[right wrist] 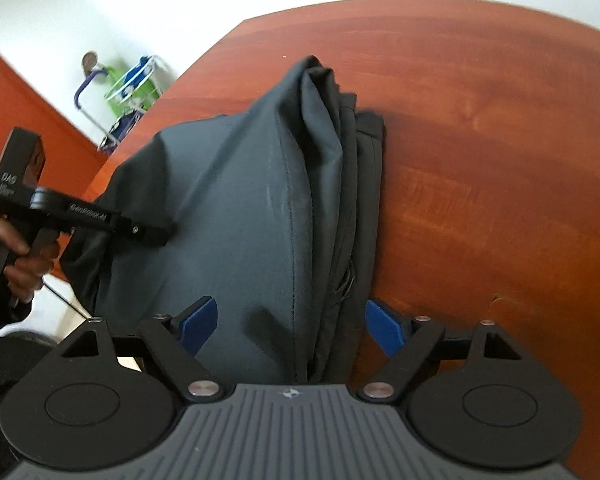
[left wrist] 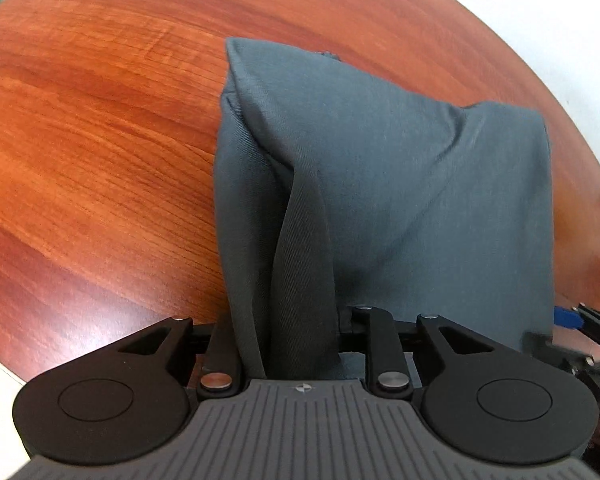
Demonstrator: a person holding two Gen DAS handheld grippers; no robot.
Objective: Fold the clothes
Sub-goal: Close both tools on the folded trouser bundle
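Observation:
A dark grey garment (left wrist: 400, 184) lies partly folded on the red-brown wooden table (left wrist: 100, 152). My left gripper (left wrist: 296, 320) is shut on a fold of the garment, and the cloth hides its fingertips. In the right wrist view the garment (right wrist: 236, 208) rises in a bunched ridge between my right gripper's blue pads (right wrist: 200, 322). My right gripper (right wrist: 292, 326) stands open around the cloth edge, jaws wide apart. The left gripper also shows in the right wrist view (right wrist: 140, 232), its tip buried in the garment's left side.
The table's far edge (right wrist: 228, 36) curves close behind the garment, with white floor beyond. A green and blue rack (right wrist: 132, 84) stands on the floor to the far left. An orange-red wall (right wrist: 28, 96) runs along the left.

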